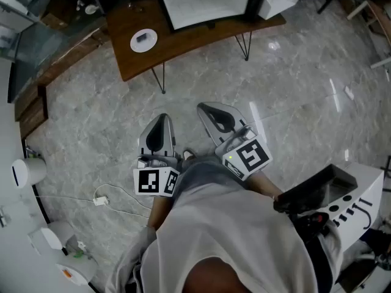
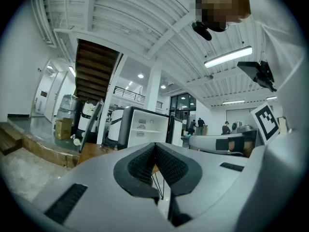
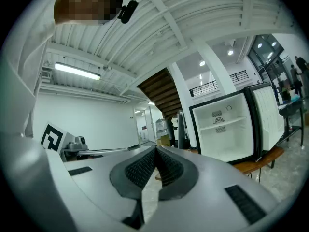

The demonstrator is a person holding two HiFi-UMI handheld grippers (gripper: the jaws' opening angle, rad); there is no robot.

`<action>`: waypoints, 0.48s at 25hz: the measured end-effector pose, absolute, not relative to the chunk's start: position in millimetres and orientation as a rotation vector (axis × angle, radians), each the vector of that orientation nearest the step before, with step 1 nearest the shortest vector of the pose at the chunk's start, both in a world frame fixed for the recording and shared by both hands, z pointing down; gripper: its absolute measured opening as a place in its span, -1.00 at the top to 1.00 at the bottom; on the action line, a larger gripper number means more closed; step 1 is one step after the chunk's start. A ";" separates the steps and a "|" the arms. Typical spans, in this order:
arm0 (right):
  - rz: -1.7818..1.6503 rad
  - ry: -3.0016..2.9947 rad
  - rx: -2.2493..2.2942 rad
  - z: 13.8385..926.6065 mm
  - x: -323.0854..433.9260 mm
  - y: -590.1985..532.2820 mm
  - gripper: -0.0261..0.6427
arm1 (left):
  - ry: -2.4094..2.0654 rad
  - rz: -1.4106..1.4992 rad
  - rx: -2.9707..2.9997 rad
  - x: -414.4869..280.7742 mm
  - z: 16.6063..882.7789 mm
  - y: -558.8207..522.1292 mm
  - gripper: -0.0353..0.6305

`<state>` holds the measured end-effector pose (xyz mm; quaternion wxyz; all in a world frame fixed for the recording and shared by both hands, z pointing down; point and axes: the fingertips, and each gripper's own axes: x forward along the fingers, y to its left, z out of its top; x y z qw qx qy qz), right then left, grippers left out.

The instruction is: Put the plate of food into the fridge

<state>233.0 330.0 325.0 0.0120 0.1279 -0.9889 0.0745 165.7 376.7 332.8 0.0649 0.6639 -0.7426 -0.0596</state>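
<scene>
A white plate point(image 1: 143, 39) with a dark piece of food on it sits on the brown wooden table point(image 1: 183, 38) at the far side of the floor. Behind it on the same table stands the small fridge point(image 1: 208, 2) with its door open and its white inside bare; it also shows in both gripper views, fridge point(image 2: 147, 129) and fridge point(image 3: 224, 129). My left gripper point(image 1: 162, 117) and right gripper point(image 1: 204, 107) are held close to my body, well short of the table, both shut and empty. The jaws meet in the left gripper point(image 2: 155, 146) and the right gripper point(image 3: 156, 151).
The table stands on thin black hairpin legs point(image 1: 160, 78) over a grey marble floor point(image 1: 275, 108). A white cable and plug point(image 1: 101, 199) lie on the floor at my left. A white machine with a black arm point(image 1: 333, 203) is at my right. A wooden bench point(image 1: 36, 96) runs along the left.
</scene>
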 end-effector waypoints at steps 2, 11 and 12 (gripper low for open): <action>0.221 -3.078 0.474 323.1 201.8 349.9 0.87 | -2.198 -0.162 2.040 132.6 333.8 392.7 0.86; 0.207 -3.030 0.475 306.7 98.3 435.2 0.87 | -2.189 -0.177 1.993 27.8 317.1 479.1 0.86; 0.221 -3.015 0.475 307.1 86.9 445.9 0.87 | -2.193 -0.187 1.988 16.8 315.4 490.7 0.86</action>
